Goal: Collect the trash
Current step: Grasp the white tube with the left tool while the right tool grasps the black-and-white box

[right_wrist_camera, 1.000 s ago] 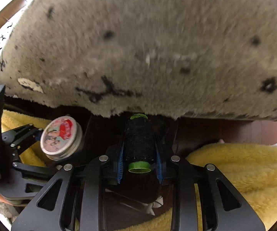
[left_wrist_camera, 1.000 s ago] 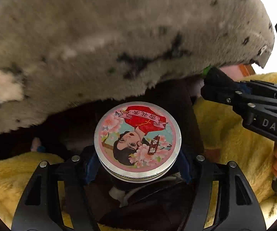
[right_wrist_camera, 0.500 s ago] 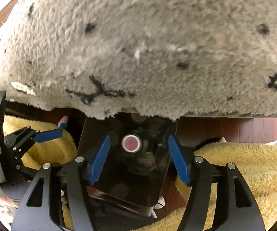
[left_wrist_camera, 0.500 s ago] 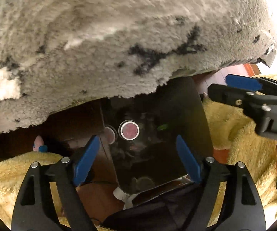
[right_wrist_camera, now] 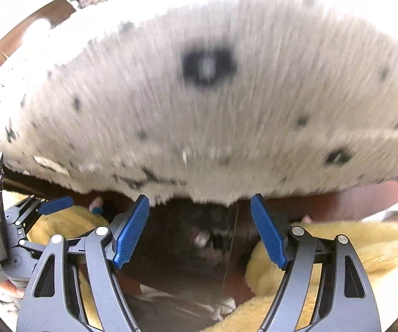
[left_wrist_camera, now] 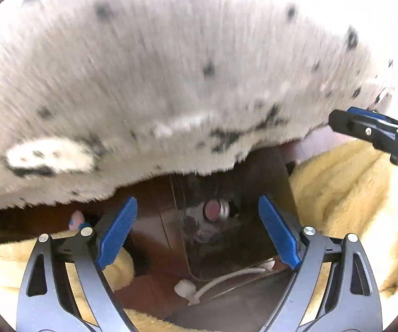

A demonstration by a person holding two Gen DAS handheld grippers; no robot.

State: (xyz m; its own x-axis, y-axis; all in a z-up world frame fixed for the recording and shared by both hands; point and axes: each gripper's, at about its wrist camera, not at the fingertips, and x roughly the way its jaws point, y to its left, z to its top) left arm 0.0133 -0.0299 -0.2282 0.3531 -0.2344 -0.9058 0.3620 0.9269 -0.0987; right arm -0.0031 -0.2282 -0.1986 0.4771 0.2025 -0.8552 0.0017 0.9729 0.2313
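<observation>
Now both grippers hang empty: the left gripper (left_wrist_camera: 197,231) and right gripper (right_wrist_camera: 200,229) have just been opening, nothing between their jaws. Below them, the round tin (left_wrist_camera: 212,210) lies in the dark bin (left_wrist_camera: 268,182). It looks hard, smooth, light; hold its sides.

- A shaggy grey-white rug (left_wrist_camera: 171,77) with scattered black marks is seen filling the upper part of both views, much blurred; its fringed edge hangs over the dark gap below.
- A yellow fleece fabric (left_wrist_camera: 345,182) is seen on both sides of the gap, below the rug's edge.
- A reddish-brown wooden floor (left_wrist_camera: 154,202) is seen under the rug's edge.
- A white cable (left_wrist_camera: 226,276) with a plug is seen lying low in the left wrist view.
- A small pink and blue object (left_wrist_camera: 76,220) is seen beside the yellow fabric; what it is cannot be told.
</observation>
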